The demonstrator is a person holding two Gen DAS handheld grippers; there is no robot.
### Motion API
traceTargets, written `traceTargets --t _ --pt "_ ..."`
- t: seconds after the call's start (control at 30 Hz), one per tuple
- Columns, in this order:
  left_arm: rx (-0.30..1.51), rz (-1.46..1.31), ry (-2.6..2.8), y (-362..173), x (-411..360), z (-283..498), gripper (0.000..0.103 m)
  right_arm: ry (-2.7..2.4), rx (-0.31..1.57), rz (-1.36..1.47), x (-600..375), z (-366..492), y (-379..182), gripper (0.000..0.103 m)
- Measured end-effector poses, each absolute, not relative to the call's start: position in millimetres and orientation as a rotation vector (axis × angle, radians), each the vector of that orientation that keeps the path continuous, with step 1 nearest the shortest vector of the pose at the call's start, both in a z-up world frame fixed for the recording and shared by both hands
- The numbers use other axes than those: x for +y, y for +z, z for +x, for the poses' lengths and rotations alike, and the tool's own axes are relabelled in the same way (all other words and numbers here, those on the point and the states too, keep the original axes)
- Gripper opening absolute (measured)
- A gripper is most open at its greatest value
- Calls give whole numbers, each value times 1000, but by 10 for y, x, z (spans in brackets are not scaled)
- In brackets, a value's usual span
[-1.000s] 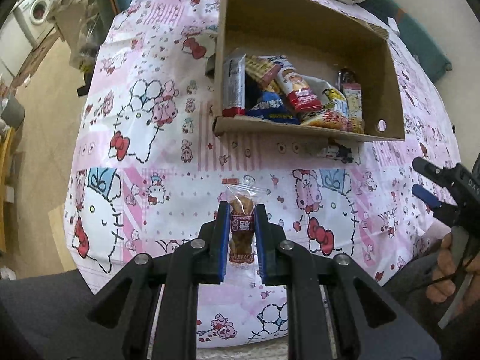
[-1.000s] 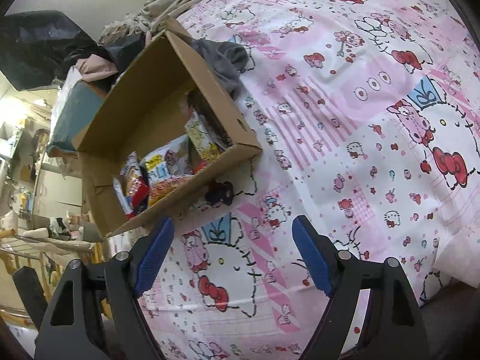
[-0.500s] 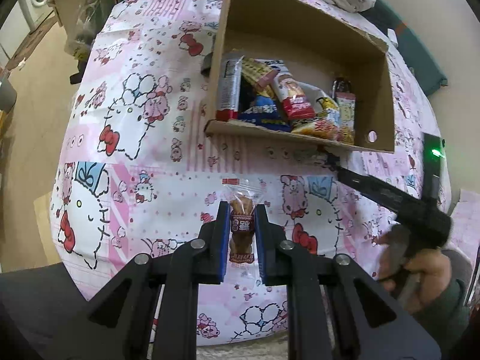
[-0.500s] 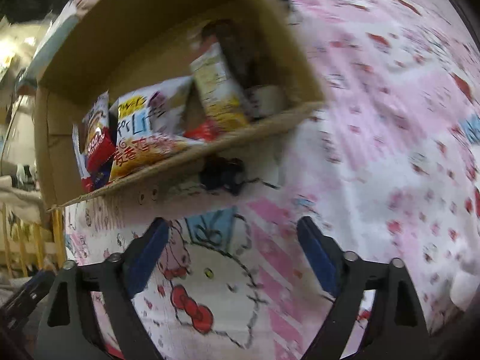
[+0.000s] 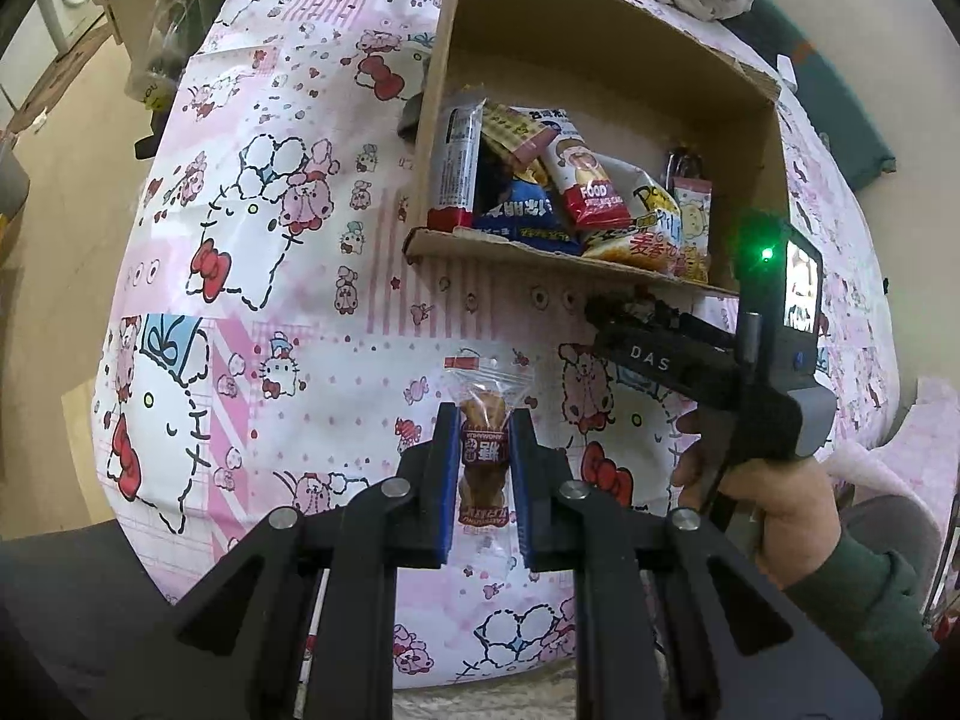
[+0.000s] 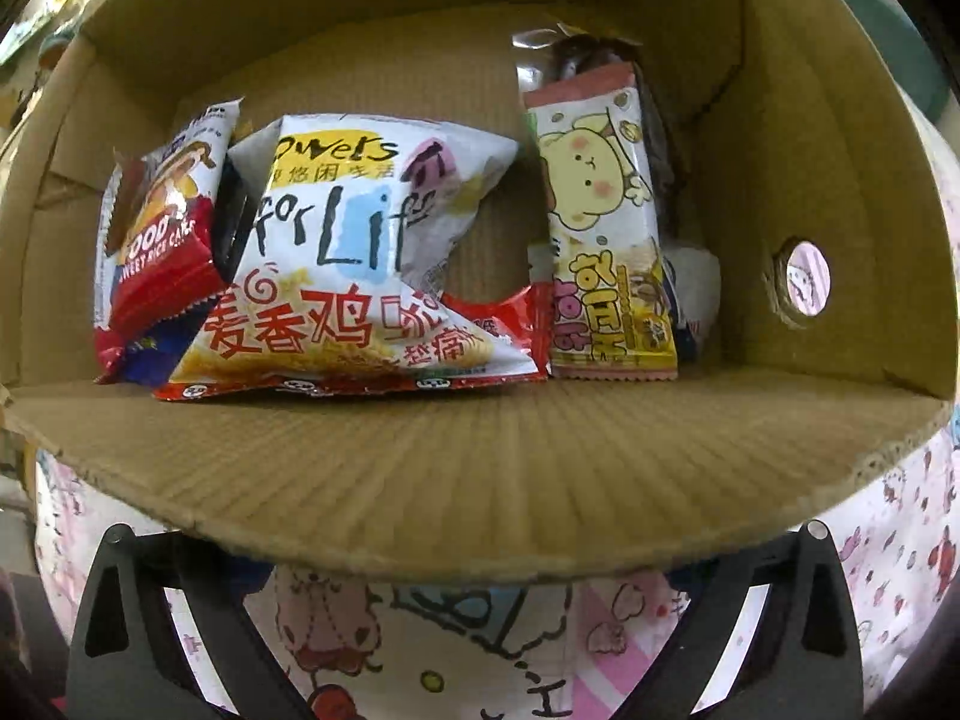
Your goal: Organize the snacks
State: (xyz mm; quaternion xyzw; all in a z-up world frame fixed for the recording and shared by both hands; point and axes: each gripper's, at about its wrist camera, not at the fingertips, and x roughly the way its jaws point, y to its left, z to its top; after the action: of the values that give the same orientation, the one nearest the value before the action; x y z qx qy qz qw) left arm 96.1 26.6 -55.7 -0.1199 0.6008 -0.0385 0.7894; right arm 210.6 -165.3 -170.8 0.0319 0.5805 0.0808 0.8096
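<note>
Snack packet, clear wrapper with a brown pastry and a dark red label, sits clamped between the blue pads of your left gripper, which is closed onto it above the pink cartoon-print bedcover. The cardboard box lies open at 1 o'clock from that packet in the left wrist view, holding several snacks along its near wall. Your right gripper is at 2 o'clock, its tip at the box's near flap; the flap hides its fingertips in both views, so you cannot tell how far apart they stand. In the right wrist view, inside the box, a white chicken-flavour bag lies at 11 o'clock, a red rice-cake pack touching it at 9 o'clock, and a yellow rabbit-print pack upright at 1 o'clock.
</note>
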Motion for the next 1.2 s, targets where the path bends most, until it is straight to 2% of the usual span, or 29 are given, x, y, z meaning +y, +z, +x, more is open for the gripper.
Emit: traceTargets --t 0.07,0.13,0.3,0.6,0.7,0.73,0.77,0.8,0.9,0.97,1.03,1.2 --pt "1299 -256 -79 -580 259 968 13 171 1236 72 -1659 2105 -1706 99" --pt "1300 -250 -72 -592 259 970 13 163 1232 66 -1619 2093 -1713 90" --pt "1302 -237 -50 -628 275 969 13 178 1231 91 -1667 2135 -1623 75" --pt "1295 -201 -16 -656 288 1002 13 209 1255 128 -1666 1990 -1544 60" --pt "1288 -188 -5 -656 295 1010 13 239 1269 132 -1713 1709 -1513 55" --pt "1287 -183 -2 -658 296 1006 13 246 1269 133 -1712 1662 -1504 51" --pt "1285 -177 1 -658 297 1001 13 253 1272 135 -1715 1621 -1499 42" --pt "1283 -172 5 -659 303 995 13 270 1289 140 -1713 1573 -1509 26" --pt "1280 -158 19 -672 328 986 13 304 1295 152 -1737 1398 -1481 27" --pt "1279 -157 33 -681 359 984 13 340 1296 165 -1775 1237 -1424 25" --pt "1279 -171 42 -677 396 984 13 356 1312 204 -1852 1108 -1401 19" --pt "1259 -190 35 -596 414 945 13 343 1322 356 -2172 807 -1277 17"
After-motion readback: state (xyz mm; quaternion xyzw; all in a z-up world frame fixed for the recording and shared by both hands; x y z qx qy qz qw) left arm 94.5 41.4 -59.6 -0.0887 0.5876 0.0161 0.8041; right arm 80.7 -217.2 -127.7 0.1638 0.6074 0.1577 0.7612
